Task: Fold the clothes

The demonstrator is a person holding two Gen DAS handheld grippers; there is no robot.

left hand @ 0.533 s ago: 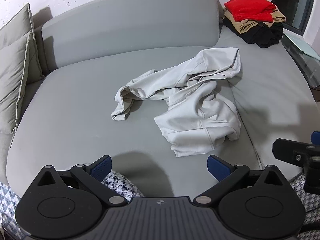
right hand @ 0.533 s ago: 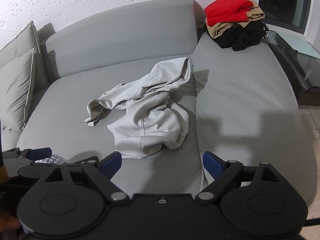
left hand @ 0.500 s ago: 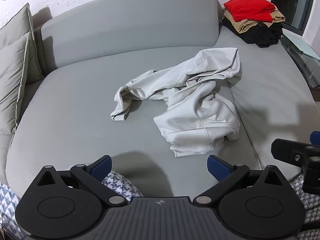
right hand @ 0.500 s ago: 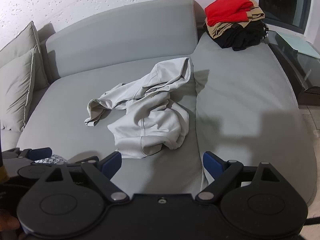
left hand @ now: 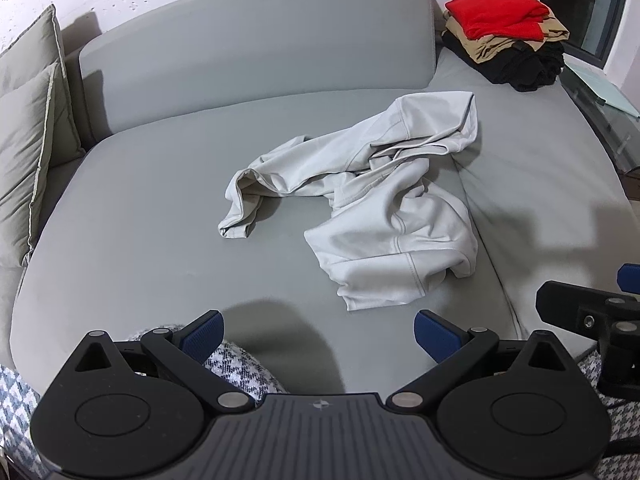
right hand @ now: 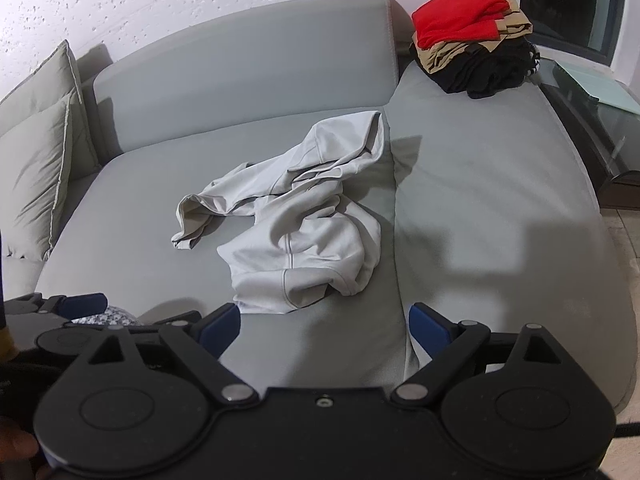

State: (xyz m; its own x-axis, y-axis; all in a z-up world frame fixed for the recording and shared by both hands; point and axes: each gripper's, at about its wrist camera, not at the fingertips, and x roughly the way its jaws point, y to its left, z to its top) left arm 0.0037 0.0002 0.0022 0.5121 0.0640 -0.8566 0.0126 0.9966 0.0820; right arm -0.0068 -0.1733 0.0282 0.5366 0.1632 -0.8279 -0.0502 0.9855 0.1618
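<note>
A crumpled light grey garment [left hand: 384,208] lies in the middle of the grey sofa seat [left hand: 140,240]; it also shows in the right wrist view [right hand: 296,220]. My left gripper [left hand: 320,332] is open and empty, held near the seat's front edge, short of the garment. My right gripper [right hand: 324,326] is open and empty, just in front of the garment's near hem. The right gripper's side shows at the right edge of the left wrist view [left hand: 592,312].
A stack of folded clothes, red on top [left hand: 504,20], sits at the sofa's back right corner [right hand: 468,28]. Grey cushions [left hand: 24,152] stand at the left. A glass side table [right hand: 600,116] is at the right. A houndstooth cloth [left hand: 236,364] lies below the left gripper.
</note>
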